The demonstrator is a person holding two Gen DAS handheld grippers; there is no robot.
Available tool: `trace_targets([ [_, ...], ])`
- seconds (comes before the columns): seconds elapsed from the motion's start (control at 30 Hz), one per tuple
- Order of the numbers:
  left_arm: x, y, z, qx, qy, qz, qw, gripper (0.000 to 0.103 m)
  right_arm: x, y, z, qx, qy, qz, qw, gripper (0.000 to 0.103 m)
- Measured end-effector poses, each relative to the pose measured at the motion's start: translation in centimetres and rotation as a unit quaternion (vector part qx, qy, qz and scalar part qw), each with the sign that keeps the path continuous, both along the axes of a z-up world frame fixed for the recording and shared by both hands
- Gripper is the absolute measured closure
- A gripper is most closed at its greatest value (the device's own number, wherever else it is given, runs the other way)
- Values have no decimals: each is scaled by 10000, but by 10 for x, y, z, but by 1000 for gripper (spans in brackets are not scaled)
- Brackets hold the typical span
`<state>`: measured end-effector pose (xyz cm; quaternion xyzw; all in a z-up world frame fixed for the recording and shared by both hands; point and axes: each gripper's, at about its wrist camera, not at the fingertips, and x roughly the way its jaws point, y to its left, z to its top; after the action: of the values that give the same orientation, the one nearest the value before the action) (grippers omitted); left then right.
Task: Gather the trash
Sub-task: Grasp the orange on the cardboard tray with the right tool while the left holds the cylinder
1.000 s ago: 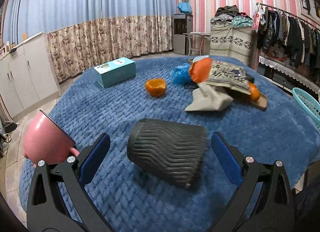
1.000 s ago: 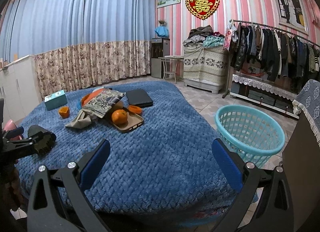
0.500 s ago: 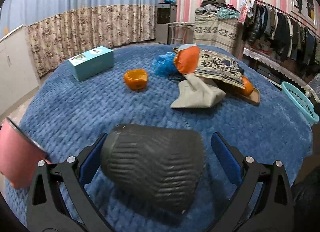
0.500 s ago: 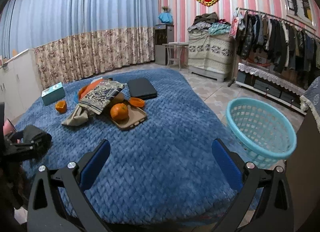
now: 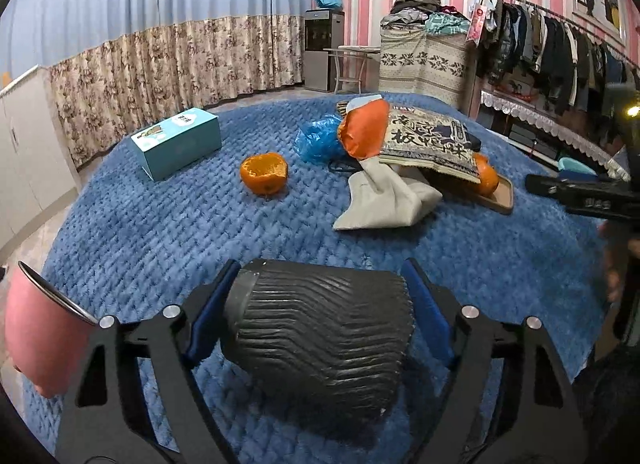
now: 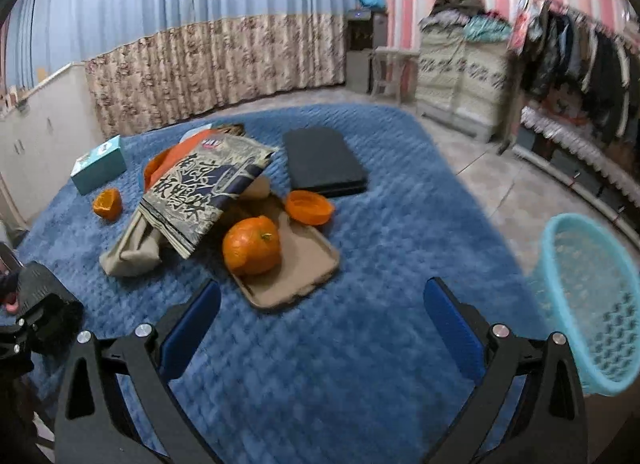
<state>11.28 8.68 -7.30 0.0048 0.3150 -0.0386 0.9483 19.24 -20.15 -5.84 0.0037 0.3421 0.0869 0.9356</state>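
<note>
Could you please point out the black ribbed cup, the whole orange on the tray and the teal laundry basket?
Black ribbed cup (image 5: 320, 340), left wrist view: middle of its ribbed side.
Whole orange (image 6: 251, 246), right wrist view: centre of its peel.
Teal laundry basket (image 6: 592, 304), right wrist view: its mesh inner wall.

Orange (image 6: 251, 246) on tray (image 6: 304, 264), laptop (image 6: 324, 161) behind.
</note>
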Motion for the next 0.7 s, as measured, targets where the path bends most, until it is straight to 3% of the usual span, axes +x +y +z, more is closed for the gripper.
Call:
trace_targets([
  [0.23, 0, -1, -3, 64, 26, 11, 10000, 24, 24, 20, -9, 42, 91, 291, 9995, 7],
  [0.3, 0, -1, -3, 78, 28, 10, 10000, 24, 33, 25, -14, 16, 201, 389, 9990, 24],
  [0.43, 0, 0, -5, 74, 56, 22, 10000, 24, 45, 29, -20, 203, 348, 602, 9974, 40],
  [0.5, 1, -1, -4, 75, 56, 38, 9999, 24, 45, 31, -20, 318, 363, 779, 9958, 60],
  [0.7, 5, -7, 7, 123, -62, 46, 9999, 25, 33, 20, -8, 353, 119, 660, 9971, 66],
])
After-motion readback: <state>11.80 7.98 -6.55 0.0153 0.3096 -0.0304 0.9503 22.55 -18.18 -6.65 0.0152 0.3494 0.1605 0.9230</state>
